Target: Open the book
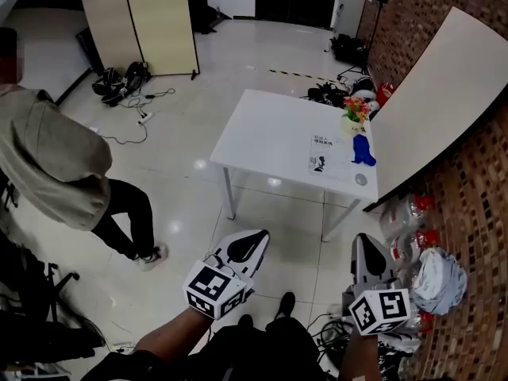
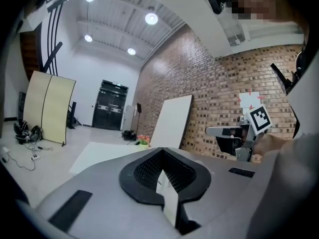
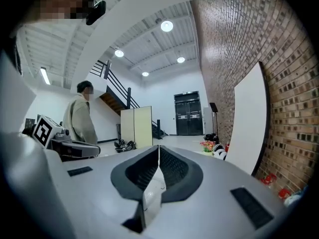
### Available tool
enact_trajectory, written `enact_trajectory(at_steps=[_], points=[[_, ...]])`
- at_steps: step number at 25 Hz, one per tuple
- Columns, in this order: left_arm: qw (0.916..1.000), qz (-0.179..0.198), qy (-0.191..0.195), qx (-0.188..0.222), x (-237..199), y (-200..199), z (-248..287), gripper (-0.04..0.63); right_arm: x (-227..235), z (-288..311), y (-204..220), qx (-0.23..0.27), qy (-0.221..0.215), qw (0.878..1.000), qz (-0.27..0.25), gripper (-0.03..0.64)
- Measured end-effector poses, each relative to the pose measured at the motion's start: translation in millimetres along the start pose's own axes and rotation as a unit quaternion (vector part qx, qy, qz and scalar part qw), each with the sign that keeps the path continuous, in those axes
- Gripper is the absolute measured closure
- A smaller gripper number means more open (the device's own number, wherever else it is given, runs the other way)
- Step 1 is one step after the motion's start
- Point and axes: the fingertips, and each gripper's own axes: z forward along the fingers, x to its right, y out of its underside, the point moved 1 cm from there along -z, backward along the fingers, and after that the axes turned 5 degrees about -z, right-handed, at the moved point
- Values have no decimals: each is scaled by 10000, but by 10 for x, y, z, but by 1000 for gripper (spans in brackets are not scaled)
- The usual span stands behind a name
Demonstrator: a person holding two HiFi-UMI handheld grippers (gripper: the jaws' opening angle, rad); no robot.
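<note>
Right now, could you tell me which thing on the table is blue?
The blue object beside the book; the book is white with print, the flowers multicoloured.

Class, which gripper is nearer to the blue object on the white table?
Right. In the head view the right gripper is straight below the blue object, short of the table. The left gripper is farther away, off to its lower left.
</note>
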Motion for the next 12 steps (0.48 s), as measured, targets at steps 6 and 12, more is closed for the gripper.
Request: enact_trajectory(at_steps=[6, 12], points=[[9998, 186, -80, 24, -272, -175, 809, 600, 592, 646, 35, 95, -62, 9999, 58, 614], [9993, 241, -300, 14, -553, -406, 1719, 600, 1295, 1384, -43, 240, -291, 9992, 99, 614]])
